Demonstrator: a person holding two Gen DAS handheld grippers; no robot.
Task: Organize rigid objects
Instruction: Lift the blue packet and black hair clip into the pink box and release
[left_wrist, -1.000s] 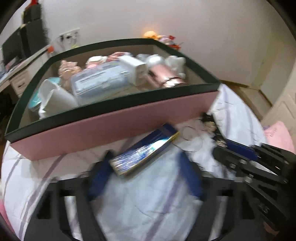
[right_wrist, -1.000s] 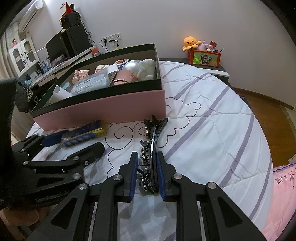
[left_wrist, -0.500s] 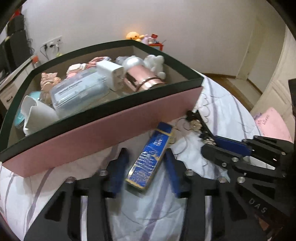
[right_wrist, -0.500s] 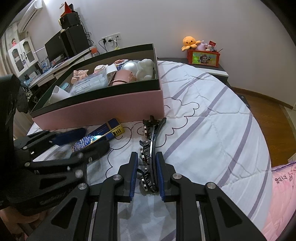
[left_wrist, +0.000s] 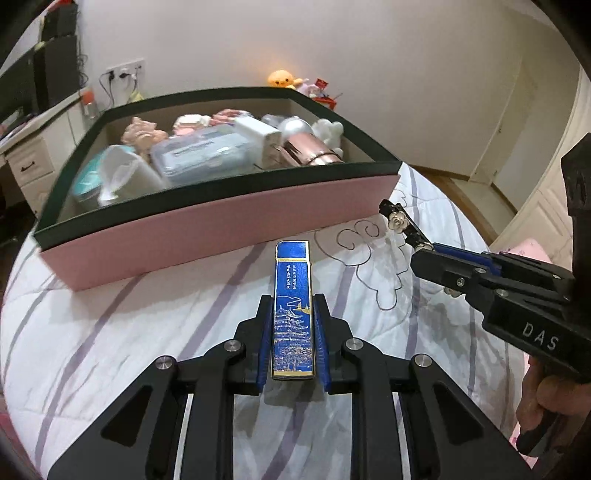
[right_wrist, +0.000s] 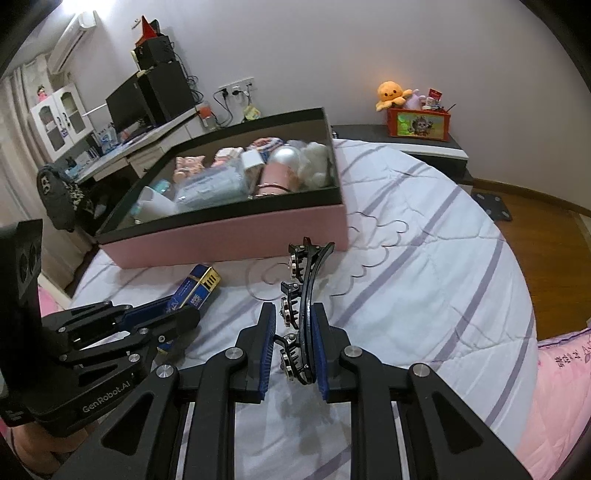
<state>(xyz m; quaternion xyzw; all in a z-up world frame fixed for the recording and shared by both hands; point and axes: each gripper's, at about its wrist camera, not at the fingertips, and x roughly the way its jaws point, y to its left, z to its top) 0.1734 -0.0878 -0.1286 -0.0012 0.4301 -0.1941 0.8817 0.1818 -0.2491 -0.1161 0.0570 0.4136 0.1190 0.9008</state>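
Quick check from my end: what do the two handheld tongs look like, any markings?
Both are matte black angular frames with silver screws and blue pads on the fingers. The left tongs bear white "GenRobot.AI" lettering on the side; the right tongs show "DAS". No cables or sleeves visible.

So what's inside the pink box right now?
The pink box holds a clear lidded plastic case, a white cup, a white charger block, a rose-gold bottle, a pink pig figure and a white plush. Anything beneath them is covered.
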